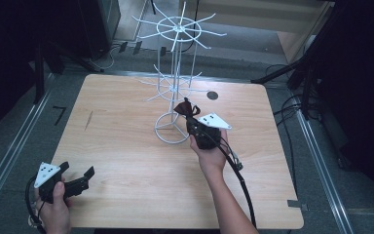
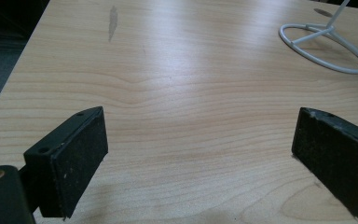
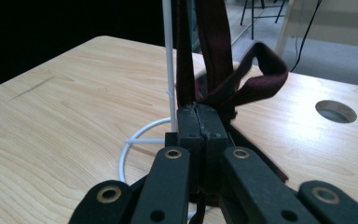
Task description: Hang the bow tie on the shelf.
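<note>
Right gripper [image 1: 189, 117] clamped on a dark red ribbon bow [image 3: 235, 79] beside the white wire display rack [image 1: 175, 73] – likely hanging it, next needs loop over a hook – left gripper [image 1: 78, 176] wide, idle at table [image 1: 126, 161] corner.

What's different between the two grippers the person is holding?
The left gripper is open and holds nothing; the right gripper is shut on a dark red ribbon. The left sits low at the table's near corner; the right is raised beside the white wire rack. Both are black, hand-held and cabled.
</note>
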`<act>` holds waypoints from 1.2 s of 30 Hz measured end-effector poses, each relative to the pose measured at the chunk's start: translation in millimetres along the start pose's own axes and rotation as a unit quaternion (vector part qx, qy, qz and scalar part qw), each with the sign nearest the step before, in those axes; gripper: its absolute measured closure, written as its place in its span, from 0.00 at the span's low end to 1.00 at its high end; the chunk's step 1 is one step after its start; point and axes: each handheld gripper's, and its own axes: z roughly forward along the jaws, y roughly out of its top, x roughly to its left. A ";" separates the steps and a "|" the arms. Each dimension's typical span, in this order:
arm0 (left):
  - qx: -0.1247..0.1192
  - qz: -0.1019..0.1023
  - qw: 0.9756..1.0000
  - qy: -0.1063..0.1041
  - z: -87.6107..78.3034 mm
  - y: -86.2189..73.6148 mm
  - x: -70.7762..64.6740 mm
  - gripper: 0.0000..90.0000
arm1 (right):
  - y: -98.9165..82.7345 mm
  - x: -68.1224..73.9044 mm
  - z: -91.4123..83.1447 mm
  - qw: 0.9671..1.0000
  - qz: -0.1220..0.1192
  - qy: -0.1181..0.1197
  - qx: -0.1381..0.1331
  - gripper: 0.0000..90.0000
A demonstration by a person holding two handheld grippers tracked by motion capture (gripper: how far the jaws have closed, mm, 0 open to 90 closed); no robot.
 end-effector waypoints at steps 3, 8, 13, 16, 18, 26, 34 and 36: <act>0.000 0.000 1.000 0.001 0.1 0.0 -0.2 0.04 | -2.8 -2.6 3.2 1.000 0.000 -0.001 0.008 1.00; 0.000 0.000 1.000 0.001 0.1 0.0 -0.2 0.04 | -10.9 -6.8 9.7 0.999 0.001 -0.005 0.032 1.00; 0.000 0.000 1.000 0.001 0.1 0.0 -0.2 0.04 | -13.8 -10.5 9.3 0.999 0.020 0.008 0.034 0.96; 0.000 0.000 1.000 0.001 0.1 0.0 -0.2 0.04 | -13.6 -10.7 8.2 0.999 0.019 0.010 0.031 0.88; 0.000 0.000 1.000 0.001 0.1 0.0 -0.1 0.04 | -13.6 -11.5 6.4 0.999 0.019 0.012 0.028 0.84; 0.000 0.001 1.000 0.001 0.1 0.0 -0.3 0.04 | -13.0 -16.9 -3.1 0.999 0.034 0.019 0.024 0.64; 0.000 0.002 1.000 0.002 0.2 0.0 -0.4 0.04 | -14.9 -20.3 -13.6 0.999 0.032 0.021 0.023 0.57; -0.001 0.001 1.000 0.002 0.2 0.0 -0.4 0.04 | -16.1 -21.9 -15.5 0.999 0.031 0.018 0.025 0.57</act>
